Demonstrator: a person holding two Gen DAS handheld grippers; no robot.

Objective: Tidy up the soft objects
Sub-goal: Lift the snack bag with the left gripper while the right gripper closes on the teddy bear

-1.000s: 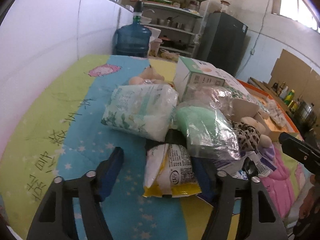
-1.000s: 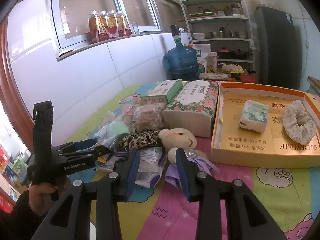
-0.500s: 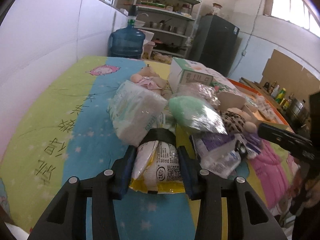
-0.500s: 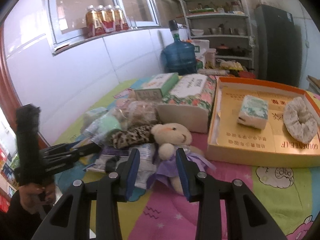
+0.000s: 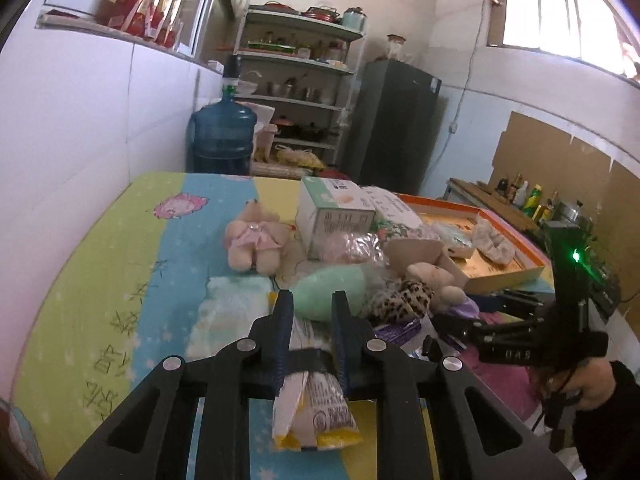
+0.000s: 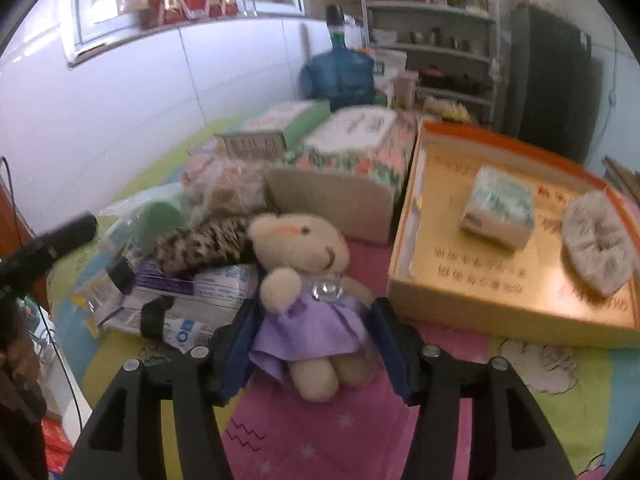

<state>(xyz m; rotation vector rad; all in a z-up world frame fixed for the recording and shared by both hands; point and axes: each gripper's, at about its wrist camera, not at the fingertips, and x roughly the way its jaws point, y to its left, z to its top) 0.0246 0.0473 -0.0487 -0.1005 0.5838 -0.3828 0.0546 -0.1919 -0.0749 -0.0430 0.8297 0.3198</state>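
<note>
**Inspector:** Start at your left. What is that tool doing?

**Operator:** My left gripper (image 5: 312, 326) is clamping a yellow-and-white packet (image 5: 316, 412). The jaws have just been closing, and now they are pinching its upper part while the rest is hanging below them, toward me. I am judging it lifted clear of the mat (image 5: 120, 300), though the view does not settle that. Ahead of the fingertips a green bagged bundle (image 5: 328, 292) is lying; ahead and to the left, a pale tissue pack (image 5: 236, 304), and beyond that a bear in a pink dress (image 5: 254, 246).

**Inspector:** And the right?

**Operator:** My right gripper (image 6: 316, 340) is standing released. Its jaws have just been opening, and they are straddling the bear in the purple dress (image 6: 308, 280) at the skirt; the pads are not pressing it yet. To the left of the tool a leopard-print piece (image 6: 200, 242) is resting on flat wipe packets (image 6: 192, 292). To the right and ahead, the orange-rimmed box (image 6: 404, 236) is holding two things: a small tissue pack (image 6: 498, 208) and a frilly white scrunchie (image 6: 600, 244).

**Inspector:** Progress?

**Operator:** Early, in my judgement. Two items are sitting in the box; the heap is remaining outside it. One packet is in hand, one bear is about to be gripped, and the bundles, the packs and the pink bear are waiting.
</note>
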